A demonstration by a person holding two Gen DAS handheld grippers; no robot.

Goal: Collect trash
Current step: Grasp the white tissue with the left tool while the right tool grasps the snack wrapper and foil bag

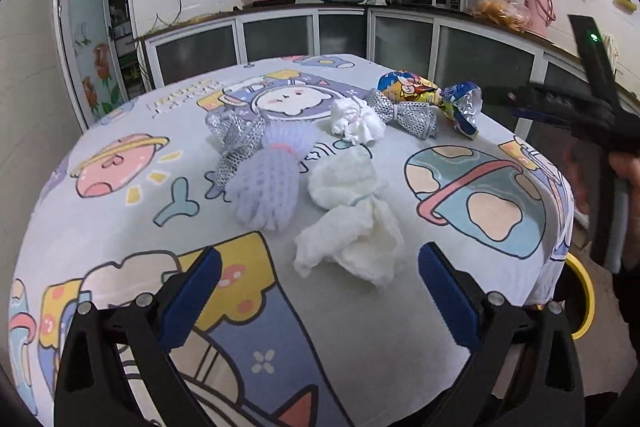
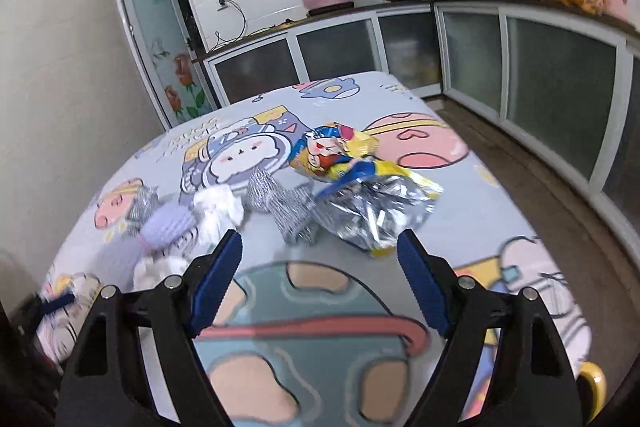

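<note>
The left gripper [image 1: 320, 281] is showing two black angular arms, each carrying a blue ribbed pad; round silver screws are sitting at the pivots, and triangular cut-outs are opening through the black outer plates; the right gripper [image 2: 320, 269] is showing the same black frame, blue serrated pads [image 2: 218, 277] and silver screw heads; seen from the left wrist view, the right device is appearing as a dark body with a small green light glowing on it, and a patch of bare skin is showing beside it.
</note>
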